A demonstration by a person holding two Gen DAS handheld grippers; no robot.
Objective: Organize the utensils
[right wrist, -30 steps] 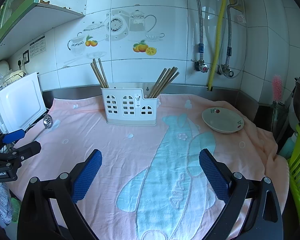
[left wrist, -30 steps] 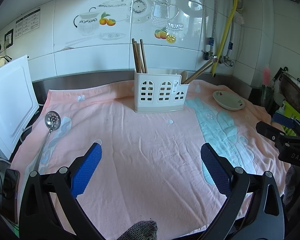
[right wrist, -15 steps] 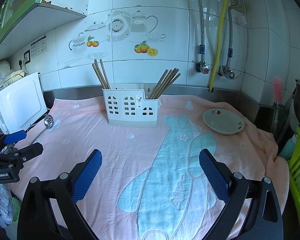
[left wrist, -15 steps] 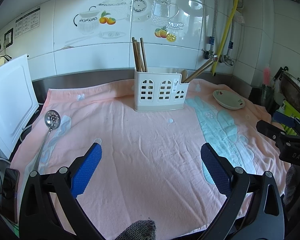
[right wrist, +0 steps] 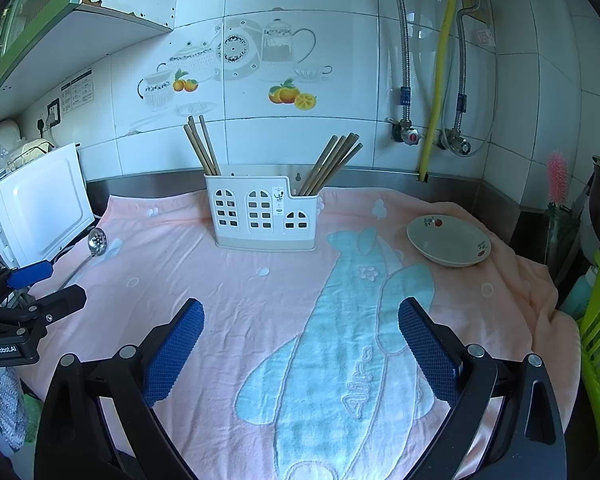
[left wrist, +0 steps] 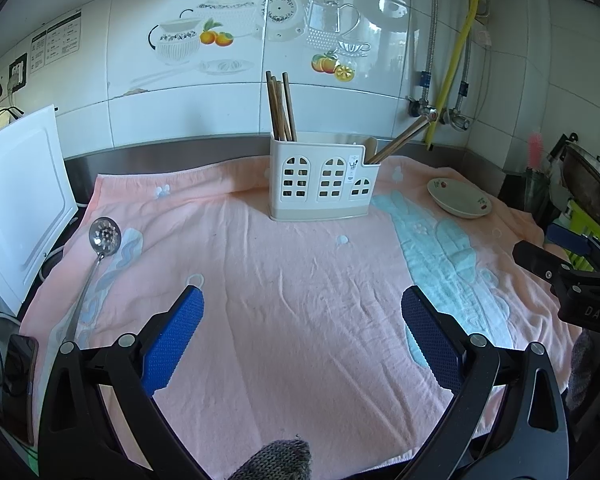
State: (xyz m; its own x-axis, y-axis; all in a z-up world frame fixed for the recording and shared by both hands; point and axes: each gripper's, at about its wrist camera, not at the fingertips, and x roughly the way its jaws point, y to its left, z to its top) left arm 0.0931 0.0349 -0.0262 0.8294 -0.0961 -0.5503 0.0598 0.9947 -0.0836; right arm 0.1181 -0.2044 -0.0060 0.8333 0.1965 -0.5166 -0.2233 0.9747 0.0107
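The left gripper [left wrist: 302,304] hovered low over the pink terry towel with a pale blue cartoon figure [left wrist: 300,280] that covered the worktop, its blue-padded fingers [left wrist: 172,334] spread wide apart with nothing between them. The right gripper [right wrist: 300,316] hung above the blue figure on the same towel, its fingers [right wrist: 426,342] equally wide apart and empty.

Toward the back of the towel, near the tiled wall, stood the white plastic utensil caddy with arched window cut-outs [left wrist: 324,178]. A bundle of brown wooden chopsticks [left wrist: 281,106] stood nearly upright in its left compartment. A second bundle of brown wooden chopsticks [right wrist: 332,162] leaned out to the right from the lower right compartment; the left wrist view also showed a pale rounded handle tip [left wrist: 371,145] in that compartment.

A long-handled stainless steel slotted spoon [left wrist: 100,248] lay flat on the left edge of the towel, bowl toward the wall, well apart from the caddy and just left of the left gripper. A shallow cream ceramic dish with small red fruit motifs [right wrist: 448,240] sat on the towel to the right of the caddy. A white rectangular plastic board [left wrist: 18,196] stood tilted at the worktop's left end, and a dark smartphone [left wrist: 18,364] lay near the lower left corner.
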